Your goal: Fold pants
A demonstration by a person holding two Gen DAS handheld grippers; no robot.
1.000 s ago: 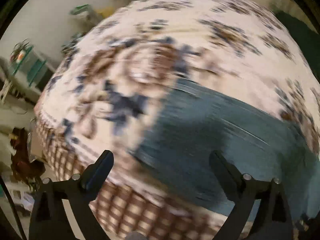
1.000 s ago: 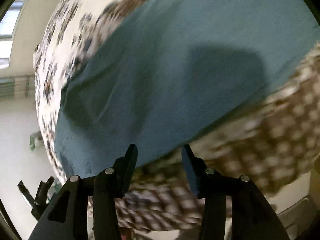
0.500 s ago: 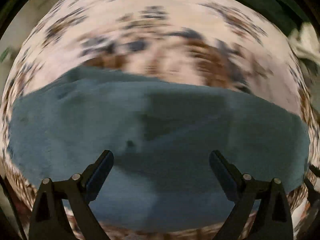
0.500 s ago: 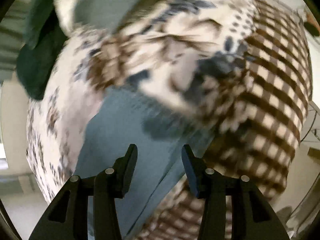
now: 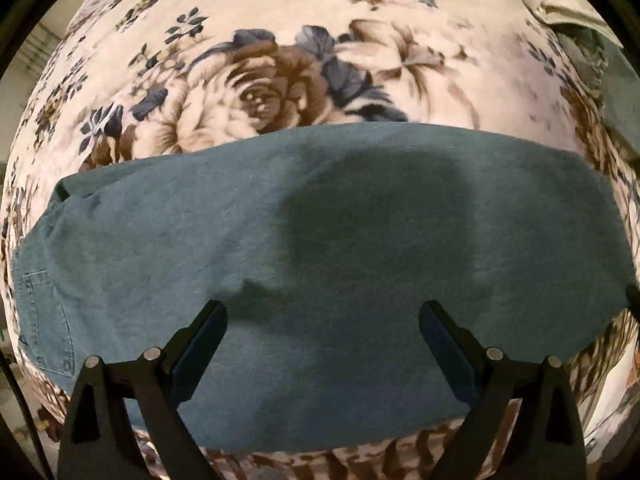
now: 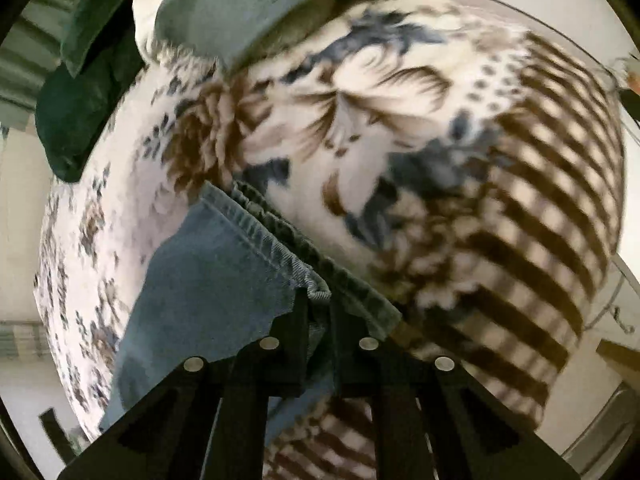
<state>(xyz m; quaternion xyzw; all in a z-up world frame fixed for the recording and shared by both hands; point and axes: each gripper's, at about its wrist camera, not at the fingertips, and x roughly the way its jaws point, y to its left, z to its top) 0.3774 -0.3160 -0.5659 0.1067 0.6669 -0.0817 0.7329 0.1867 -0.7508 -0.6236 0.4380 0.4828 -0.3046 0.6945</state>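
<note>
Blue denim pants (image 5: 320, 248) lie flat in a long band across a floral blanket (image 5: 280, 60), a back pocket at the far left. My left gripper (image 5: 322, 320) is open and hovers over the middle of the pants, touching nothing. In the right wrist view my right gripper (image 6: 319, 300) is shut on the stitched hem end of the pants (image 6: 224, 272), with the hem bunched between its fingers.
The blanket (image 6: 400, 128) has a brown checked border (image 6: 540, 220) near its edge. Dark green and pale cloths (image 6: 92, 64) are heaped at the far end, also at the left wrist view's top right (image 5: 592, 20). Pale walls surround the bed.
My right gripper has closed on the pants hem; it was open half a second ago. My left gripper has swung to face the pants square on and stays open.
</note>
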